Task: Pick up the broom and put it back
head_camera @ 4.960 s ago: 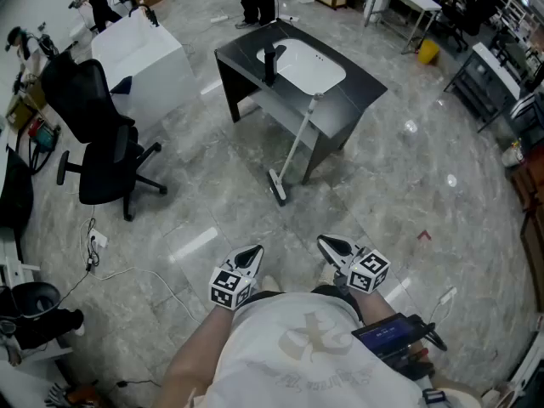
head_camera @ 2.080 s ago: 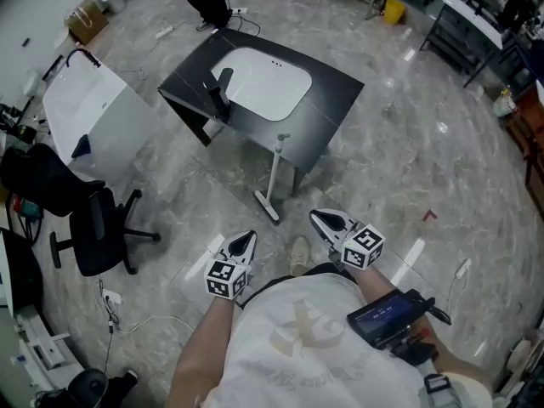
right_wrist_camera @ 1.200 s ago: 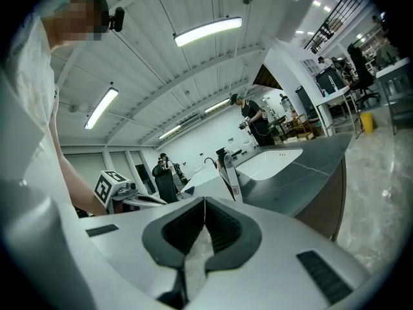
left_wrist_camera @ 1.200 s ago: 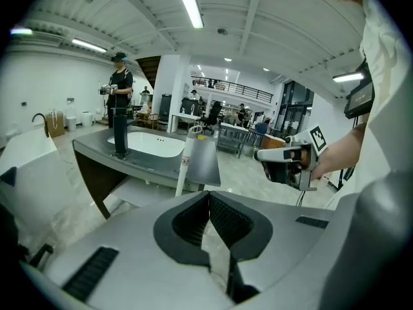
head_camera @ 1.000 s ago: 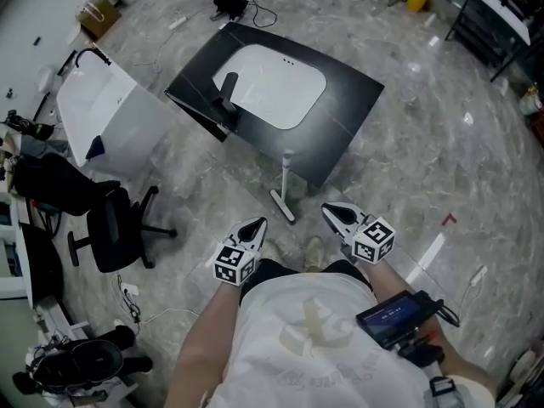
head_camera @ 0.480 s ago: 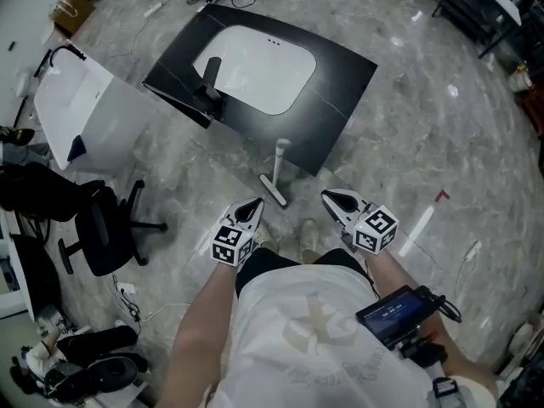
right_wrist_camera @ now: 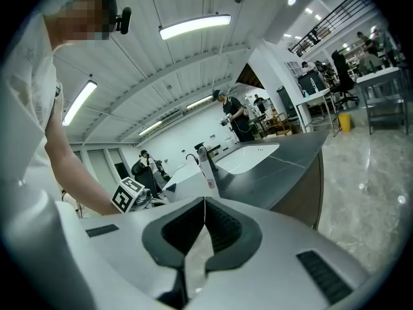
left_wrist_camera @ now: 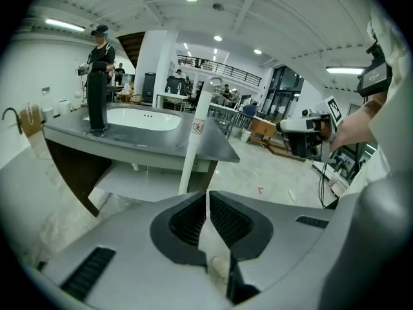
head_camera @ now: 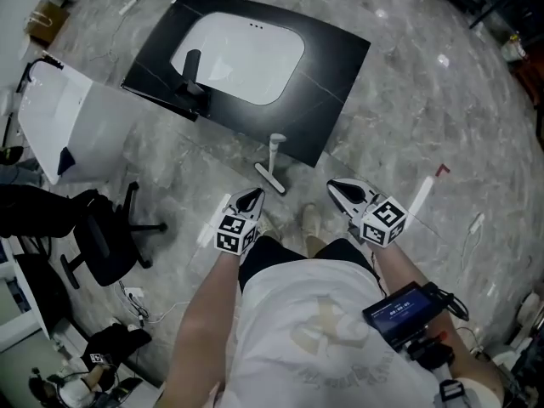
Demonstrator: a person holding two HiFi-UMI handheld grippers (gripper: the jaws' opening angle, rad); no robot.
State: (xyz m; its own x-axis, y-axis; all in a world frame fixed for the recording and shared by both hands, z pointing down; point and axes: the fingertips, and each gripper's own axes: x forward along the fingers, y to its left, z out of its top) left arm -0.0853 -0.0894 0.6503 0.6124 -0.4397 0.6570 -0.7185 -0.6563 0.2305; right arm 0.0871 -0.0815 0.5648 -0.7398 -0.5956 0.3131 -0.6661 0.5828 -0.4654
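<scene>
Broom (head_camera: 273, 155) ahead — left gripper (head_camera: 254, 194), right gripper (head_camera: 333, 183) closed, pointing at it.

A big open test lab: ahead of the left tool (head_camera: 252, 196) a mock sink desk (head_camera: 336, 66) stands alone on polished stone floor (head_camera: 408, 117), an office chair (head_camera: 102, 245) off to its left, strip lights (right_wrist_camera: 193, 26) and a railed gallery (left_wrist_camera: 222, 68) above.

Free room: grey marble floor (head_camera: 408, 126), open to the right of the white broom (head_camera: 274, 158).
Obstacles: black counter with white basin (head_camera: 336, 66), directly behind the broom, which leans against its near edge; black office chair (head_camera: 106, 245) and white tub (head_camera: 76, 121), both on the left.
</scene>
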